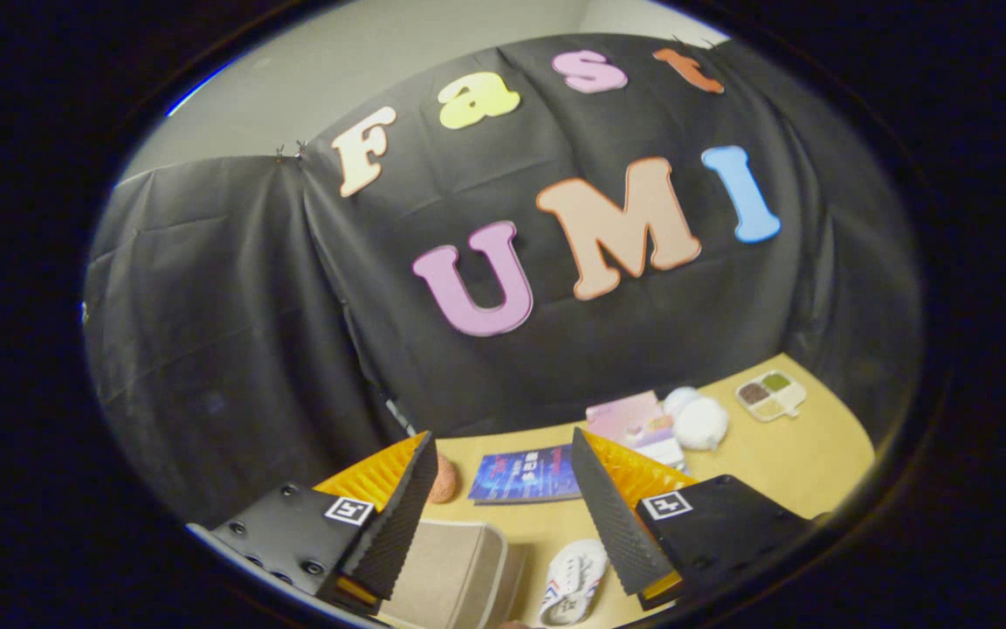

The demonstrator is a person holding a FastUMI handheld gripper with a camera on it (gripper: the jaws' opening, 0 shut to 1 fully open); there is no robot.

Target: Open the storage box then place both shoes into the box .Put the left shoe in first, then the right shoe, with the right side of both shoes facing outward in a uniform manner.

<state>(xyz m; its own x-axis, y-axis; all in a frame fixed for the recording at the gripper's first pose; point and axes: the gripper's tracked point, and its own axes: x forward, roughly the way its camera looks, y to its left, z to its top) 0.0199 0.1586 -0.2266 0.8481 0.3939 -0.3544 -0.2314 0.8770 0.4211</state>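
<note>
Gripper (503, 498) wide, holding nothing, raised over table (817, 463), beige box (455, 577) and white shoe (575, 581) below between fingers, blue book (525, 476) beyond.

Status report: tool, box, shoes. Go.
Tool open, holding nothing, raised above the table. Beige storage box below, between the fingers; lid state unclear. One white shoe beside it on the table. Blue book beyond, not in the way.
</note>
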